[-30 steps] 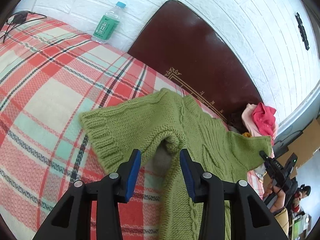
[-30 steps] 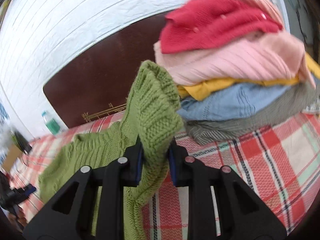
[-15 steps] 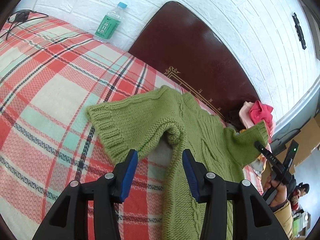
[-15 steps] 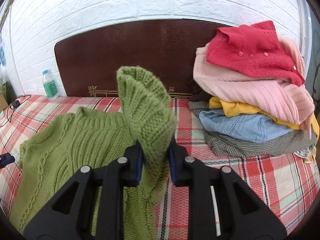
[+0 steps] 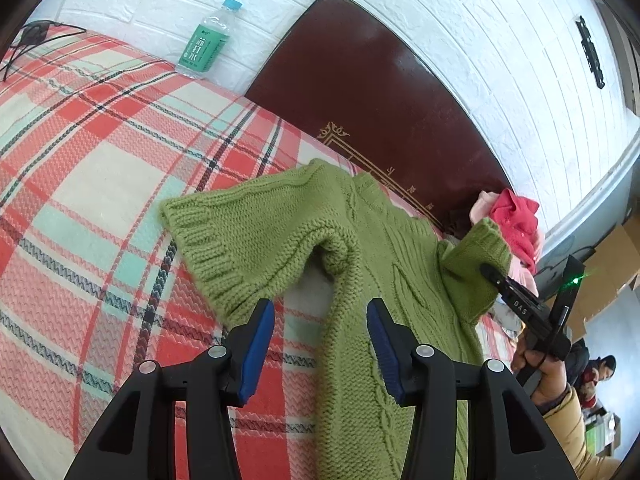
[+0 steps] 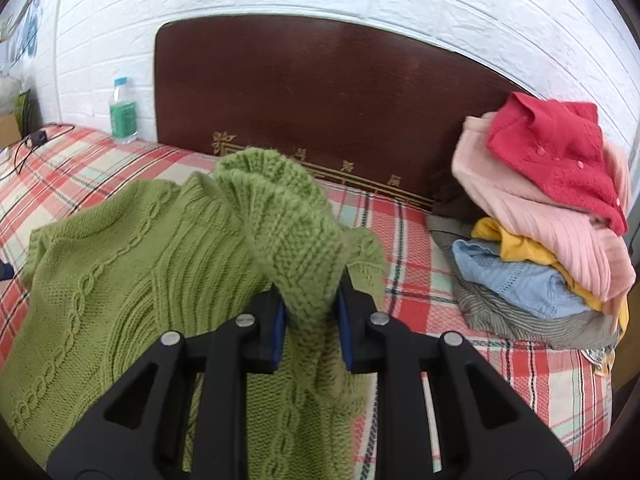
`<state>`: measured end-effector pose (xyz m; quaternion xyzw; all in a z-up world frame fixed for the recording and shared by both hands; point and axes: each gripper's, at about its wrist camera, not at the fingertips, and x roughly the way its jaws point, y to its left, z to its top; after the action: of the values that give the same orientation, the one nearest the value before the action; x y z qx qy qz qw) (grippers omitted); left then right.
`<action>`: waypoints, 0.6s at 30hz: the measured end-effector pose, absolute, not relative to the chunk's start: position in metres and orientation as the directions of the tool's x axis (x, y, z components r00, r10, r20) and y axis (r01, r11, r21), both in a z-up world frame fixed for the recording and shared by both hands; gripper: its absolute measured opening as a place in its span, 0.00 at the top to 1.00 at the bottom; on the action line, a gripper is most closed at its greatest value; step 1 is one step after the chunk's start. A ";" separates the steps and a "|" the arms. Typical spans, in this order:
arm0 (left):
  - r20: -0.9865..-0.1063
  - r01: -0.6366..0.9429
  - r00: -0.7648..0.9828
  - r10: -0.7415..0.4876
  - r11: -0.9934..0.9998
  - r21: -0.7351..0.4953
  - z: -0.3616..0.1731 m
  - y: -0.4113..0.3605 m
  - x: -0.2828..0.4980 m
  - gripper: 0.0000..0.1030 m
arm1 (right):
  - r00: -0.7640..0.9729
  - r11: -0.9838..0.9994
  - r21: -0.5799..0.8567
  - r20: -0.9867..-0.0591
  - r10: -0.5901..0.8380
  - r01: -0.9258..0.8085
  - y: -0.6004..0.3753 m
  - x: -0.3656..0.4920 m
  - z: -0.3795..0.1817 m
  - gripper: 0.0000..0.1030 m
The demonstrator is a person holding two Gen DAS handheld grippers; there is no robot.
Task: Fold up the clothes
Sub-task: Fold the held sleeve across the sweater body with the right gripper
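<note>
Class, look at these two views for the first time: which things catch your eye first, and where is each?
The green cable-knit sweater lies spread across the red plaid bedspread, one sleeve lifted, pinched in the right claw. A stack of folded clothes, red on top, sits at the right by the dark headboard. The left claw is opening, nothing gripped.

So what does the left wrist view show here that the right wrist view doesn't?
Only the left wrist view: the left gripper, jaws opening with nothing pressed between them, the flat green knitted sleeve ahead, and the right gripper seen from outside, pinching the other sleeve.

Only the right wrist view: the yellow, blue and grey garments low in the folded pile, and the close-up grip on the raised sleeve.

Both: green cable-knit sweater, plaid bedspread, dark wooden headboard, green-labelled water bottle.
</note>
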<state>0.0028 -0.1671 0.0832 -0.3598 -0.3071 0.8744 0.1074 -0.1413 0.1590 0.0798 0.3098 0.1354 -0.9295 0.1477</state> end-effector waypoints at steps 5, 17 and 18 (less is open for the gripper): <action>-0.567 0.019 -0.706 0.425 -0.788 -0.615 0.081 -0.162 0.000 0.52 | -0.754 -0.895 -0.197 -0.626 -0.199 0.400 0.144 -0.136 0.070 0.76; -0.526 0.007 -0.672 0.522 -0.705 -0.709 0.070 -0.160 -0.021 0.48 | -0.720 -0.819 -0.295 -0.667 -0.192 0.492 0.106 -0.124 0.045 0.76; -0.519 0.009 -0.675 0.524 -0.698 -0.716 0.069 -0.161 -0.023 0.48 | -0.716 -0.813 -0.302 -0.671 -0.190 0.498 0.105 -0.123 0.043 0.76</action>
<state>-0.0233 -0.1614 0.0693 -0.3729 -0.3575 0.8425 0.1528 -0.1231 0.1046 0.0429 0.3238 0.2381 -0.8953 0.1922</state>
